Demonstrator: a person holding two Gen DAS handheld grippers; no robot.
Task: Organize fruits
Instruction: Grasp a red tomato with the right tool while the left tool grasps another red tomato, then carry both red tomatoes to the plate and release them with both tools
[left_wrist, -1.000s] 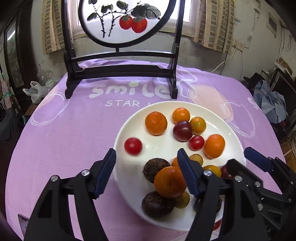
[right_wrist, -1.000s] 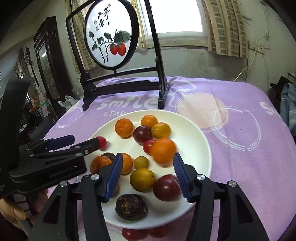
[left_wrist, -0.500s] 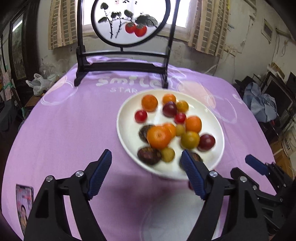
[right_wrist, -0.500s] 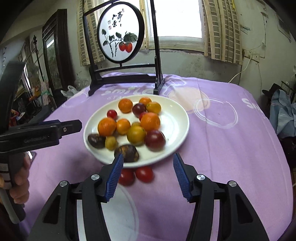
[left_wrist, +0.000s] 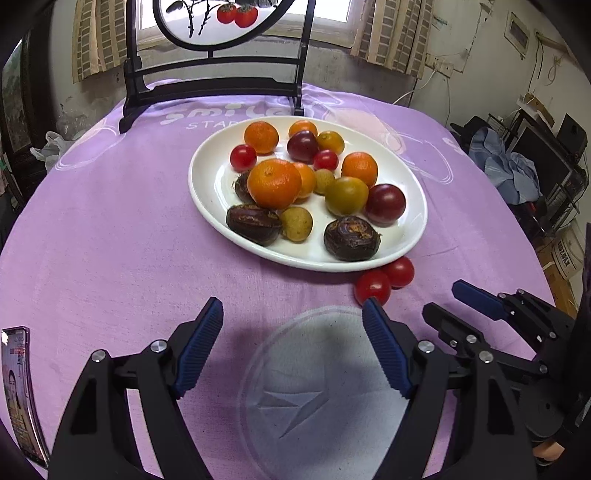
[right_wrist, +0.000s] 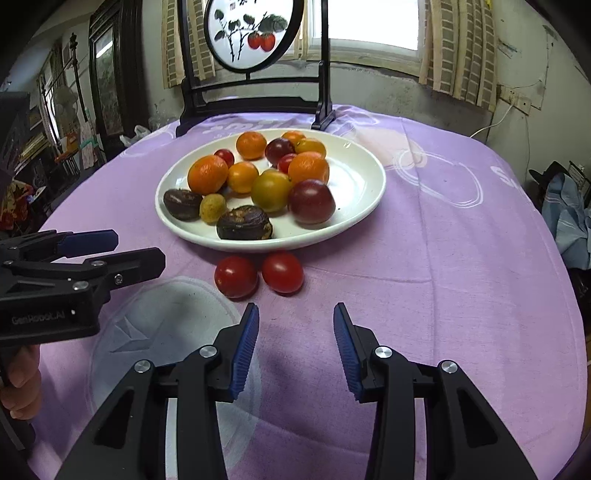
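Bench (left_wrist: 92, 240): round, under a purple cloth printed in white; "smile" and the start of "STAR" are readable at the far side, the rest is cut off by the plate and stand. A black wooden stand (right_wrist: 255, 99) with a round painted panel of red fruit sits at the far edge.

White plate (left_wrist: 210, 192): centre of the bench, holding the sorted pile of oranges, plums, yellow-green fruit, dark wrinkled fruit and small tomatoes. A clear round lid or dish (left_wrist: 325, 387) lies flat on the cloth near the tongs.

Left tongs (left_wrist: 291, 347): spread wide, holding nothing, hovering over the clear dish. Right tongs (right_wrist: 295, 347): spread, holding nothing, aimed at the cloth just short of the loose fruit. The left tool body reads "GenRobot.AI" in the right wrist view.

Two red tomatoes (right_wrist: 258, 275): off the plate, on the cloth, just beside its near rim and side by side, nearly touching.

Judgement: the step in hand is picking up a stray tomato. Take the right-hand one first with the right tongs, since it lies more nearly ahead of them. Straddle it on the sides away from its neighbour and the rim, close gently because the skin is smooth and the fruit will roll, then lift before moving.

Phone (left_wrist: 18, 391): at the left edge of the bench, screen lit, text too small to read.
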